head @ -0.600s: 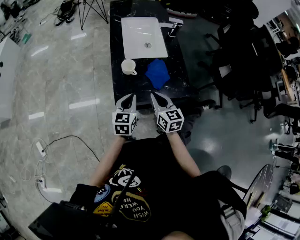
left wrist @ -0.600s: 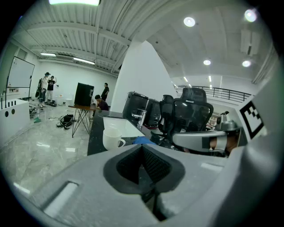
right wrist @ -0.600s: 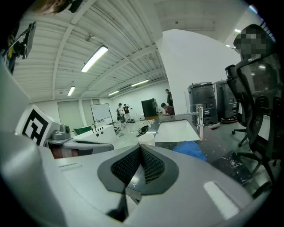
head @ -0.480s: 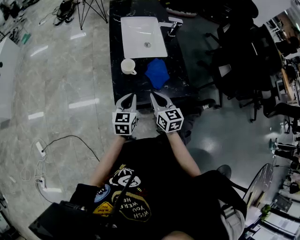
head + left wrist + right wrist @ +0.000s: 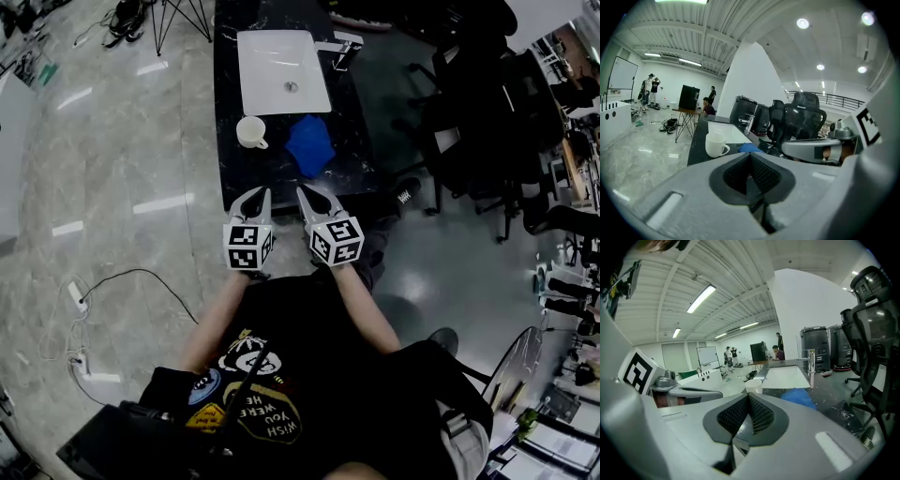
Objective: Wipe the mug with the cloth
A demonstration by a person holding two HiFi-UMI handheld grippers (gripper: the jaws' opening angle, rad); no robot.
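Note:
A white mug (image 5: 251, 132) stands on the dark counter (image 5: 281, 173), handle toward the near right; it also shows as the mug (image 5: 715, 145) and the mug (image 5: 753, 386). A crumpled blue cloth (image 5: 309, 144) lies just right of it, seen too as the cloth (image 5: 750, 147) and the cloth (image 5: 799, 397). My left gripper (image 5: 253, 197) and right gripper (image 5: 311, 196) hover side by side at the counter's near edge, short of both objects. Both are shut with nothing between the jaws.
A white sink basin (image 5: 281, 71) with a chrome tap (image 5: 339, 49) fills the counter's far half. Black office chairs (image 5: 487, 141) crowd the right side. Cables and a power strip (image 5: 80, 300) lie on the marble floor at left. People stand far off in the room.
The counter, mug and cloth have slid slightly up and left in the head view; both grippers keep the same pose side by side.

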